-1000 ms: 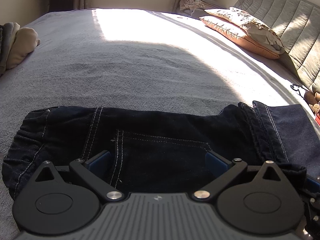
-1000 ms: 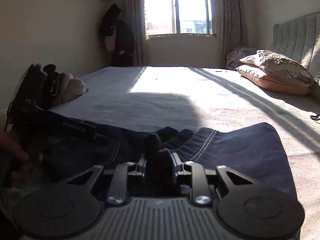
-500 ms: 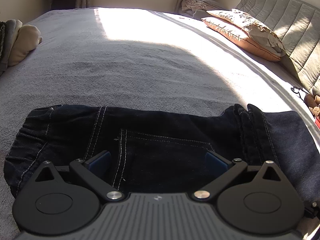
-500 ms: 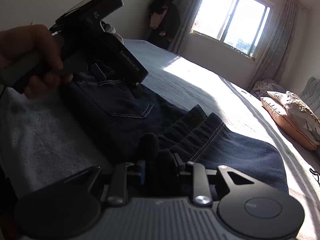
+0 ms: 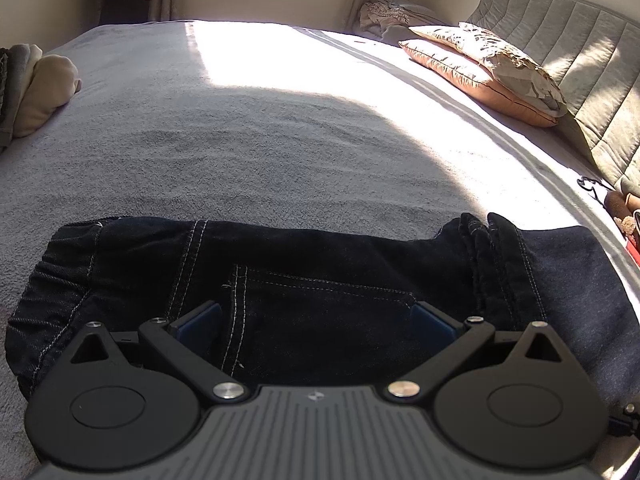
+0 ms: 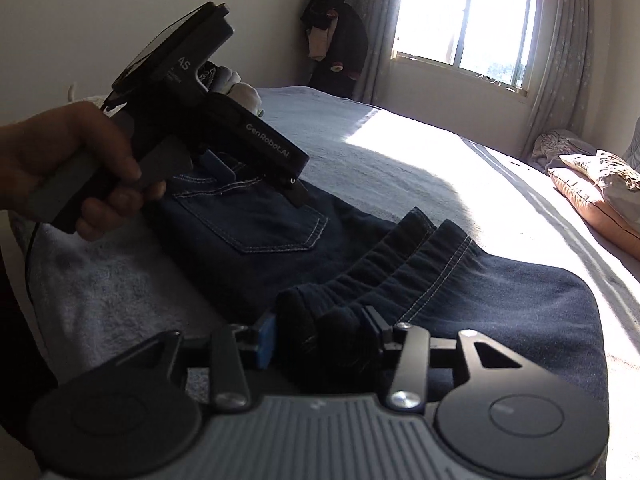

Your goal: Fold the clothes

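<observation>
Dark blue jeans (image 5: 320,264) lie folded on the grey bed (image 5: 280,140), back pocket up, elastic waistband at the left. My left gripper (image 5: 316,322) hovers open just over the pocket, nothing between its blue pads. In the right wrist view a hand (image 6: 80,168) holds that left gripper (image 6: 256,184) above the pocket of the jeans (image 6: 248,220). My right gripper (image 6: 320,336) is shut on the bunched leg hems (image 6: 400,264), which are folded over onto the jeans.
A stack of folded clothes (image 5: 36,92) sits at the bed's left edge. Two pillows (image 5: 480,68) lean by the padded headboard (image 5: 580,60) on the right. Sunlight from the window (image 6: 468,20) covers the far bed. Dark clothes (image 6: 336,32) hang by the curtain.
My right gripper swung left and brought the leg hems over the jeans; its jaws now stand slightly wider around the cloth. The left gripper stayed open and lifted a little.
</observation>
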A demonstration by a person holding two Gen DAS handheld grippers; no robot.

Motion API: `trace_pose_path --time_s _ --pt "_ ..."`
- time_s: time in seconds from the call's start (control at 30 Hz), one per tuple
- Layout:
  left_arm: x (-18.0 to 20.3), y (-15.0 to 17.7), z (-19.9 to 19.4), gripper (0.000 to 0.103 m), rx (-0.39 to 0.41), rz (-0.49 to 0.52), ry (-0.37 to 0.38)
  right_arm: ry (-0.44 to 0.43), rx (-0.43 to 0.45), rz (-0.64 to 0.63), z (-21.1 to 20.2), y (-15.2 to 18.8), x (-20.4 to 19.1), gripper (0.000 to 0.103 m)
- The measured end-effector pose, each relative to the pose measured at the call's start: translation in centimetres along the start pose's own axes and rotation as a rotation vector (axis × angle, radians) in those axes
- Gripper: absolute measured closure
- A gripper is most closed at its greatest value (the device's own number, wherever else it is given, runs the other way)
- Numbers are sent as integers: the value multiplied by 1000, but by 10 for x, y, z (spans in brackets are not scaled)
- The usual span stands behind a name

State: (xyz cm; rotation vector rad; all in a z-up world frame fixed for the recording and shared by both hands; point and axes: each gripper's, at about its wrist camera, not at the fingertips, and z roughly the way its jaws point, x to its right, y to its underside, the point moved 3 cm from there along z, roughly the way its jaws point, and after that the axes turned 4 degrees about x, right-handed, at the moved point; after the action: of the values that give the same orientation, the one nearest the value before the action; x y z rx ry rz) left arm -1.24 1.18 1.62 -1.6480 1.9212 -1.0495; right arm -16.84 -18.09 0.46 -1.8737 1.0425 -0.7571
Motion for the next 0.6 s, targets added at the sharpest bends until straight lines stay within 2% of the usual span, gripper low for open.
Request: trace_pose_path --time_s 0.07,0.1,0.17,0.2,0.23,0.27,0.37,0.4,0.5,0.6 --pt "0 0 0 0 3 0 1 -102 50 145 -13 -8 18 53" --pt "0 -1 -1 0 4 0 1 -123 83 197 -19 -11 26 53" --pt "1 -1 -1 0 6 3 -1 -162 149 298 -30 -17 41 44" --pt "1 -2 -1 0 6 2 1 -144 178 330 -34 -20 46 41" --pt "2 -2 -1 0 6 1 3 -83 184 347 -33 -19 50 36" --pt "2 -2 -1 0 7 1 4 -20 188 363 -32 -18 54 35" --pt "9 -3 -2 0 13 12 5 114 51 369 -7 -1 67 36" --pt "11 -3 -3 0 15 16 6 134 -11 353 2 5 68 36" --pt "17 -3 -4 0 21 27 7 158 -48 265 10 17 60 36" --pt "23 -4 -5 0 27 38 8 150 0 286 -1 14 66 41"
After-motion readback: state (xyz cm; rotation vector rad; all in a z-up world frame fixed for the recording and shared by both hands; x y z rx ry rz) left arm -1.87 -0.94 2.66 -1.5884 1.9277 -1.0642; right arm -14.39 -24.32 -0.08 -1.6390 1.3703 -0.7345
